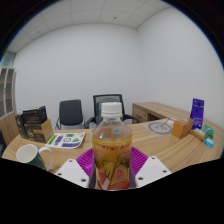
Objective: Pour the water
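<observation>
While the gripper (112,172) sits low over a long pale wooden table (160,150), its two fingers close in from either side on a clear plastic bottle (112,150). Magenta pads (90,163) press against the bottle's flanks; no gap shows on either side, so the fingers read as clamped on it. Bottle upright, white cap on, yellowish liquid inside, a pink and yellow label around the lower body. Whether its base touches the table I cannot tell; the fingers hide it.

Table surface: light wood grain, running wide to both sides. Left of the bottle, near the fingers, a green mug (30,155). Beyond the mug, a flat booklet or magazine (66,140) with a green cover. Further left, a dark boxy item (32,122) beside a tan cardboard carton (45,129). Right of the bottle, a pale flat object (161,127), then a brown box (181,127), and a tall blue or purple carton (197,112) standing upright beyond it. Small colourful items (207,136) lie near the far right of the table, too small to name.

Room: plain white walls, tiled ceiling with panel lines. Two black office chairs (71,113) stand behind the table against the far wall, one directly beyond the bottle's cap.
</observation>
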A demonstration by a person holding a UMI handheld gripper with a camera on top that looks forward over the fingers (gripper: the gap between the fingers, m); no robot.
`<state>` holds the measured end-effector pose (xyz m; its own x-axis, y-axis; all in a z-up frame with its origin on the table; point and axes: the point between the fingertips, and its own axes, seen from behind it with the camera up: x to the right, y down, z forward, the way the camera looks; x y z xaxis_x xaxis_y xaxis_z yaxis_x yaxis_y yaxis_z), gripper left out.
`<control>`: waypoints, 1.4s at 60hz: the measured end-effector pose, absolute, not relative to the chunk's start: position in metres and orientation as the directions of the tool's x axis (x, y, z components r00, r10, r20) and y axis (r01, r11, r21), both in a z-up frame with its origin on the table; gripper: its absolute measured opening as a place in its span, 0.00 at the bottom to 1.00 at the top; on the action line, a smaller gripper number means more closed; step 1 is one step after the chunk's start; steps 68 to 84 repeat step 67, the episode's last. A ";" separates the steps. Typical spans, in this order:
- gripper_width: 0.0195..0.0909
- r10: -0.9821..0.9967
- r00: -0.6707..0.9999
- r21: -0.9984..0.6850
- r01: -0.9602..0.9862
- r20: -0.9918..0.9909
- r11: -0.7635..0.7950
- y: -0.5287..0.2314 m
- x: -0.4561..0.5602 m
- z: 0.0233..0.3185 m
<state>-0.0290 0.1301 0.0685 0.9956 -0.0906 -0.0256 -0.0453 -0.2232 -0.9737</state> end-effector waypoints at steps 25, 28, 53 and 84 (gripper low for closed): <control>0.58 -0.098 0.994 -0.980 -0.058 -0.040 -0.189 0.131 -0.029 0.060; 0.66 -0.085 0.995 -0.967 -0.069 -0.049 -0.247 0.127 -0.032 0.051; 0.90 -0.117 0.986 -0.912 -0.153 -0.116 -0.380 -0.025 -0.106 0.114; 0.90 -0.036 0.995 -0.901 -0.099 -0.092 -0.422 -0.150 -0.227 0.185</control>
